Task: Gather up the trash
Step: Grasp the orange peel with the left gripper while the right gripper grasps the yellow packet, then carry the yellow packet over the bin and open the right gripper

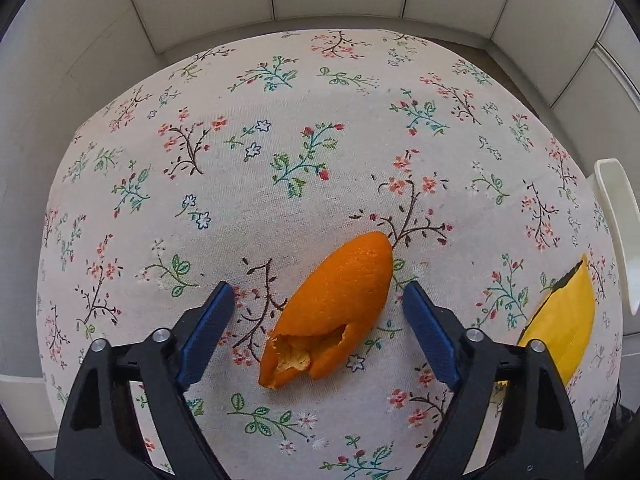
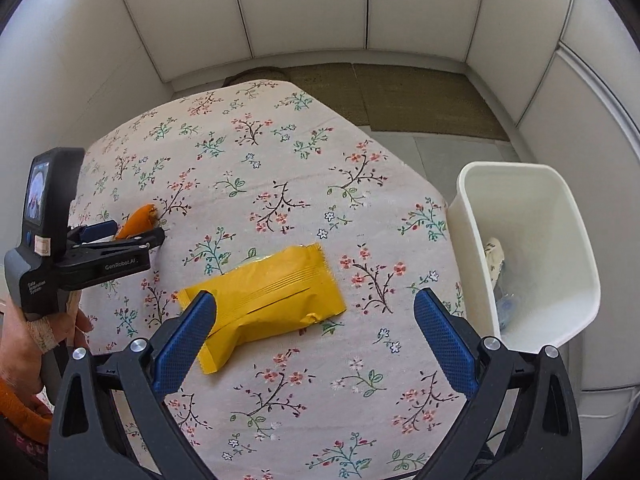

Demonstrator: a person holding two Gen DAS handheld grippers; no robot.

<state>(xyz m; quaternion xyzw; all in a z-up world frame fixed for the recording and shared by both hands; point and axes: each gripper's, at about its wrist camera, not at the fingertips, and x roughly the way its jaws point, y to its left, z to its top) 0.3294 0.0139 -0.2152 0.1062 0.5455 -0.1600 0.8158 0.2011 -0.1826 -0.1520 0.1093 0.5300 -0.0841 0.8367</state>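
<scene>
Left claw [image 1: 318, 292] spread, orange peel [image 1: 334, 306] between pads, no contact. Right claw [image 2: 314, 306] spread over yellow wrapper [image 2: 262, 308], nothing pinched. Both items flat on desk [image 2: 280, 152]. Risk: pads snag the tablecloth, or thin wrapper slips out. Only right view shows inside the white bin [image 2: 532, 248], beside desk, trash already in.

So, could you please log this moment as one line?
left gripper: open astride orange peel | right gripper: open over yellow wrapper | white bin: some trash inside
</scene>
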